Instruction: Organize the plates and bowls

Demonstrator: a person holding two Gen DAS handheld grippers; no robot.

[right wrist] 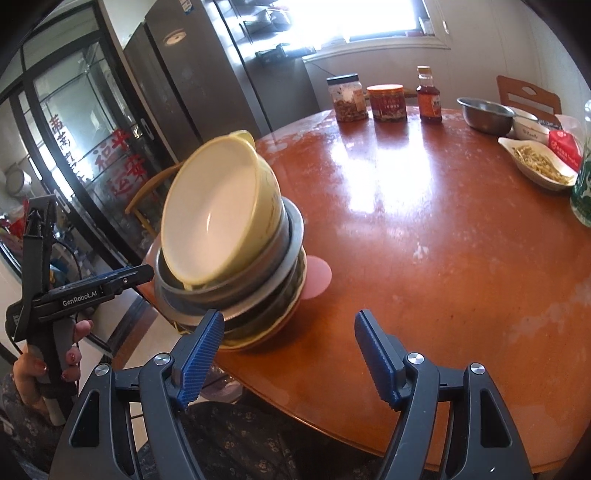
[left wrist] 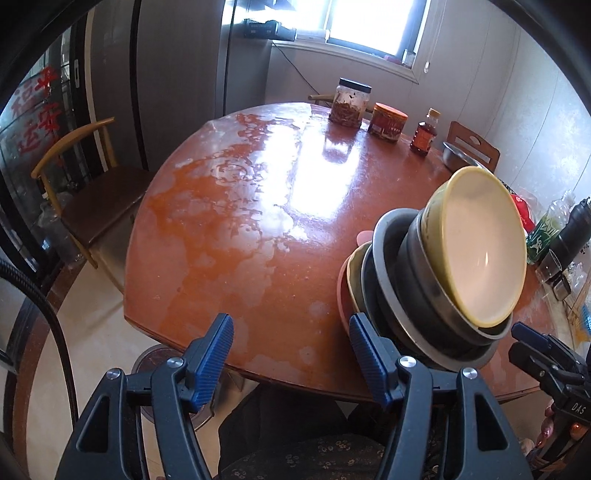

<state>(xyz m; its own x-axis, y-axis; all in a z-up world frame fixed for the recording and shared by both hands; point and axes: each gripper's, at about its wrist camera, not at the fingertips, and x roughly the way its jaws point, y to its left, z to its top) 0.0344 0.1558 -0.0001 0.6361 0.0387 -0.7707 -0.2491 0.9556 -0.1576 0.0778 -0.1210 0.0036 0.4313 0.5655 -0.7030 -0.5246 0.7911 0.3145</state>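
Hand-held gripper pair flanking a leaning stack of bowls and plates near the bench edge.

Left hand-held gripper and right hand-held gripper both stand open and empty; the stack of grey metal bowls and plates, topped by a tilted yellow plastic bowl with white interior, sits just beside the left one's right finger and the right one's left finger, on the round reddish-brown bench. Judged best practice: lift the yellow bowl by its rim first, steadying the lower stack, since it could slide off.

Bright window backlight, table glare, fisheye-warped edges.
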